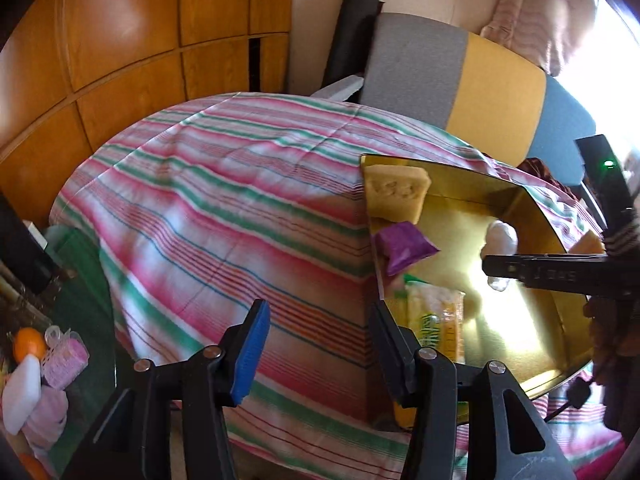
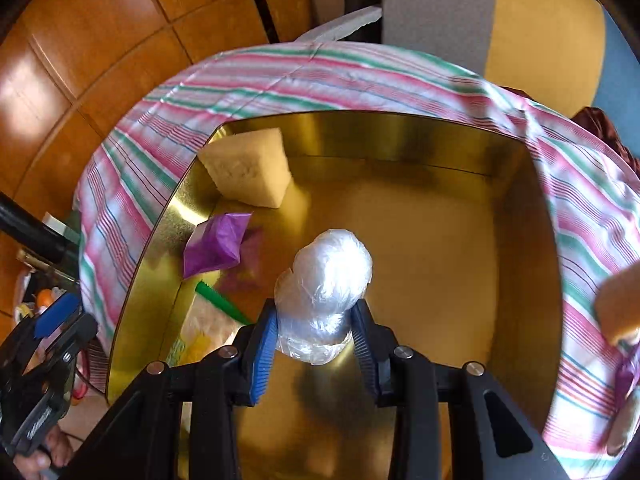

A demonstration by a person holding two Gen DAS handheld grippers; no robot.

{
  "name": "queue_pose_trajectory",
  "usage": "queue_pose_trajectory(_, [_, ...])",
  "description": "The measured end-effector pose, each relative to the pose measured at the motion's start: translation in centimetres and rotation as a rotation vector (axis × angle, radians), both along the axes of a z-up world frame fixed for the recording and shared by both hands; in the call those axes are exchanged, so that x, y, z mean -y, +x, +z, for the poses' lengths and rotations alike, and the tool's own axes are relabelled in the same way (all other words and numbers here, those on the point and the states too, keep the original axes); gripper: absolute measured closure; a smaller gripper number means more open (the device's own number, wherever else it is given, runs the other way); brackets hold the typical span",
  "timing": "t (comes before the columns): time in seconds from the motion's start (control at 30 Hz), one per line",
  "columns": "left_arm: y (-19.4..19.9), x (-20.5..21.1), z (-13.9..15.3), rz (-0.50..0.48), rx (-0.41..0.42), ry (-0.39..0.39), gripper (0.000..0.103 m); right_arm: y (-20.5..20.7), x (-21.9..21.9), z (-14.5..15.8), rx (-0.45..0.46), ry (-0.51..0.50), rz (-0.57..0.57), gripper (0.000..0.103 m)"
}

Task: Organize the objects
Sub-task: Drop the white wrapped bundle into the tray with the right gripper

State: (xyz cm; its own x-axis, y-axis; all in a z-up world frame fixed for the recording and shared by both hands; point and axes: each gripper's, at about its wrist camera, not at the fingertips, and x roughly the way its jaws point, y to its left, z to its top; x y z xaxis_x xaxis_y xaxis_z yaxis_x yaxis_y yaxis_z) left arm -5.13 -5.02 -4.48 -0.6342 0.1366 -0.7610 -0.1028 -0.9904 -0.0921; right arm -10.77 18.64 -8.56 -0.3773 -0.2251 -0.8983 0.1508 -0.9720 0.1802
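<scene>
A gold tin tray lies on a striped cloth. In it are a pale yellow sponge, a purple packet and a yellow-green packet. My right gripper is shut on a clear plastic-wrapped ball and holds it over the tray's middle. In the left wrist view the tray, sponge, purple packet and ball also show. My left gripper is open and empty above the cloth, left of the tray's edge.
A glass side table at lower left holds an orange, a white sponge and pink items. A wooden cabinet stands behind. A grey, yellow and blue chair back is at the far side. Another sponge lies right of the tray.
</scene>
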Motion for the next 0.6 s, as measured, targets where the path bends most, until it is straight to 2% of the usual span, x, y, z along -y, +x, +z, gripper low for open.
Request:
queue_pose_trajectory(0.1, [-0.1,0.5,-0.3,0.017,0.007,0.001,0.049,-0.5,2.4,-0.9,0.015,0.004,0.052,0.063])
queue_pose_trajectory(0.2, [0.0,0.7,-0.5,0.019,0.011,0.008,0.048,-0.2,4.2,-0.8,-0.001,-0.096,0.122,0.054])
queue_pose_trajectory(0.27, [0.1,0.9,-0.5,0.018,0.007,0.010,0.046,0.4,4.4,-0.3,-0.017,-0.125,0.139,0.045])
queue_pose_trajectory(0.3, [0.2,1.0,-0.4,0.020,0.003,0.009,0.045,0.8,4.2,-0.1,-0.024,-0.124,0.134,0.039])
queue_pose_trajectory(0.33, [0.2,1.1,-0.4,0.022,-0.001,0.009,0.045,1.0,3.8,0.1,-0.032,-0.119,0.124,0.037])
queue_pose_trajectory(0.6, [0.4,0.1,0.2,-0.008,-0.013,0.020,0.042,3.4,0.2,2.1,-0.096,-0.100,0.027,0.034])
